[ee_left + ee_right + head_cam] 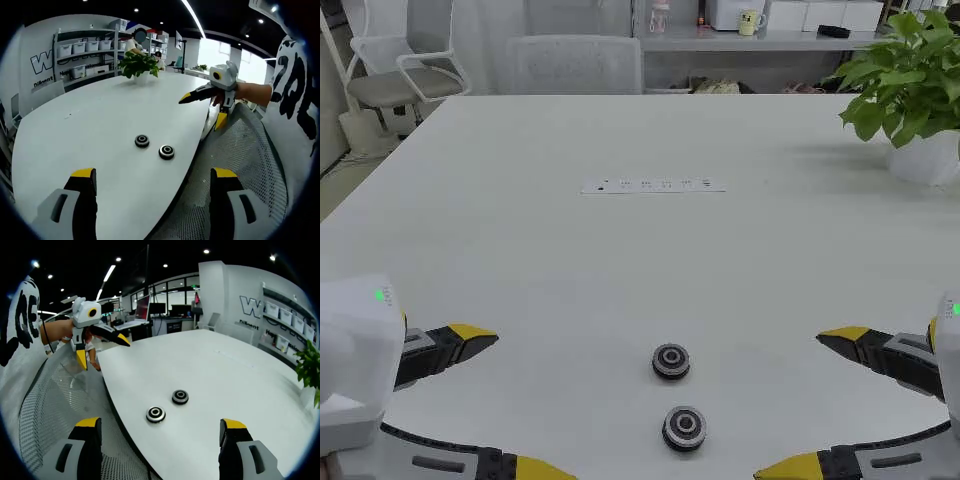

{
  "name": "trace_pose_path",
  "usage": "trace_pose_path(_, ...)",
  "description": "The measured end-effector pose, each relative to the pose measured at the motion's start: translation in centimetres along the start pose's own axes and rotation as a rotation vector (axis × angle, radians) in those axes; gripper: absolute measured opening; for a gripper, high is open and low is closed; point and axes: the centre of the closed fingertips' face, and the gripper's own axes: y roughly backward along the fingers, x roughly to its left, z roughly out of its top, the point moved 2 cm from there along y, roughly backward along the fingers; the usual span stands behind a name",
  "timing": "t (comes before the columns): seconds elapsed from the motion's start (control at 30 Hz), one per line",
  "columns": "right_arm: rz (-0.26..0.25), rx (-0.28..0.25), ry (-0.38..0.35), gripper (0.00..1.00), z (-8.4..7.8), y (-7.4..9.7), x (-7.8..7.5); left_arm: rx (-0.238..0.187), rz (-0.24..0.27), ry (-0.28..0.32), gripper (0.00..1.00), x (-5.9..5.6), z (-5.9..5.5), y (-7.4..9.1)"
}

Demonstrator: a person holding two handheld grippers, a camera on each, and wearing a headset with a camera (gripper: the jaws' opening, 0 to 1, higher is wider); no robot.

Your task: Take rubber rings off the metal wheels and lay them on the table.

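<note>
Two small metal wheels, far wheel [671,361] and near wheel [685,428], flat on the white table [620,250] close to its front edge, just beside each other but not touching. Bores facing up, axes upright; round in outline, so no long axis to speak of. Dark rubber rings [667,430] around the rims, too small to tell cleanly from the metal.

Flanking the pair, well apart from it: left gripper [535,408] and right gripper [787,405], yellow-tipped jaws of each spread wide, clamped on nothing, clear of both wheels. Lower jaw of each cut off by the bottom edge of the head view, bodies cropped at the sides.

Farther out, a white socket strip [653,185] at mid-table, markings unreadable. A potted plant [910,90] at the far right, partly cropped by the frame. Chairs [575,62] beyond the far edge. In the left gripper view, a mesh chair seat [240,165] against the table's near edge, under the right-hand jaw.
</note>
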Motion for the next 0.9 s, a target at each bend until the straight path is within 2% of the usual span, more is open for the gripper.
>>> trace_pose_path(0.9,0.016,-0.010,0.008,0.98,-0.08,-0.42,0.52,0.005,0.000,0.002,0.94,-0.31,-0.48,0.17)
